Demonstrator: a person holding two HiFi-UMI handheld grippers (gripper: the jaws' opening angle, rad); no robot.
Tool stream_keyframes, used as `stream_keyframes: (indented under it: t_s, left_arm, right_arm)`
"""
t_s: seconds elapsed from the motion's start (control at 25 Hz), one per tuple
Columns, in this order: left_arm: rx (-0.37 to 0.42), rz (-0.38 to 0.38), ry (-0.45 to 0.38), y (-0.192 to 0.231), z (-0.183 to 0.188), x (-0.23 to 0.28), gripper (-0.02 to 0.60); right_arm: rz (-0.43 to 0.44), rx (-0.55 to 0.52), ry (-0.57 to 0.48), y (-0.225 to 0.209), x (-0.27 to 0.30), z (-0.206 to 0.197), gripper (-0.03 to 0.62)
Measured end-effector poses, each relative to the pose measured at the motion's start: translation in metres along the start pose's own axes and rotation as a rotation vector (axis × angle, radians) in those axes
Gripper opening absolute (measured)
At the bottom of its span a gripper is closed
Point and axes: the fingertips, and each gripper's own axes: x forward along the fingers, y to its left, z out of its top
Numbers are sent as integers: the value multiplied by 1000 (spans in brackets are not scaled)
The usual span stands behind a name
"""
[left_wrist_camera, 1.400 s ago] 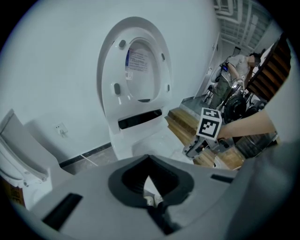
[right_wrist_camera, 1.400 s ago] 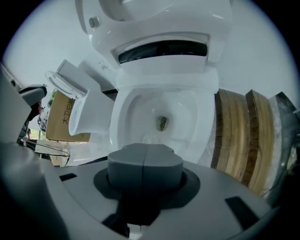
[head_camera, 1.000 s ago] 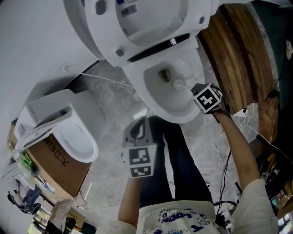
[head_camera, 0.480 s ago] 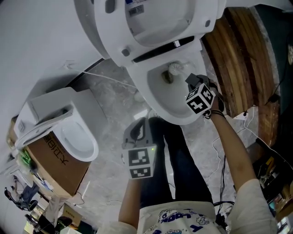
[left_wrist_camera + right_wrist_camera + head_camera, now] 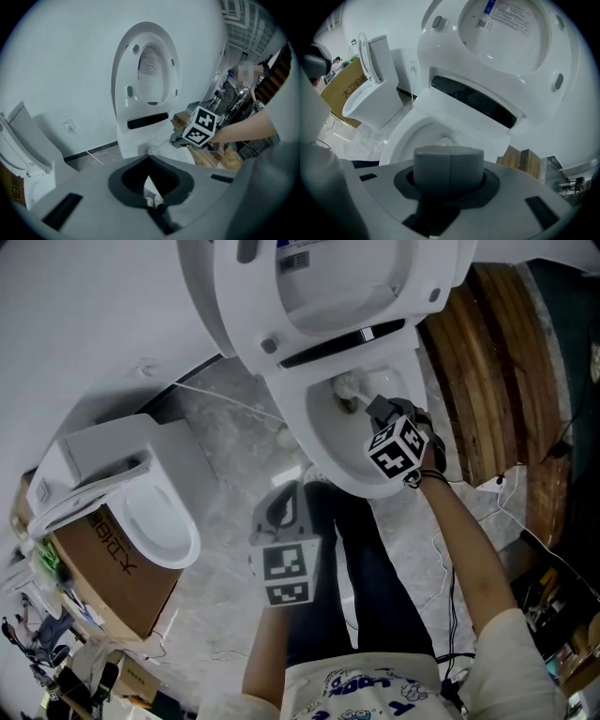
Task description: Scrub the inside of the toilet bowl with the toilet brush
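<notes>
The white toilet bowl stands with its lid raised. Inside it, the white toilet brush head rests at the back of the bowl, close to the drain hole. My right gripper reaches over the bowl's right rim, shut on the brush handle. In the right gripper view its jaws meet in front of the brush head, hiding the handle. My left gripper hangs in front of the bowl, shut and holding nothing. The left gripper view shows the right gripper's marker cube over the toilet.
A second white toilet sits on a cardboard box at the left. Wooden planks lie to the right of the bowl. Cables trail over the marble floor. The person's dark-trousered legs stand before the bowl.
The right gripper has shifted left and further over the bowl, carrying the brush head from the bowl's middle to its back near the drain. The left gripper has stayed put.
</notes>
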Motion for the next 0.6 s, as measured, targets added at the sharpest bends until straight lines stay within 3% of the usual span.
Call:
stream_keyframes:
  t_s: [0.2,0.6]
  left_arm:
    - [-4,10,-18,4,4,-4,2]
    - [15,20,-78,0,37,-29,3]
  right_arm:
    - [-11,43,18,-4,-10,-17,161]
    - [-55,319,-51,-5,-93,-35,161]
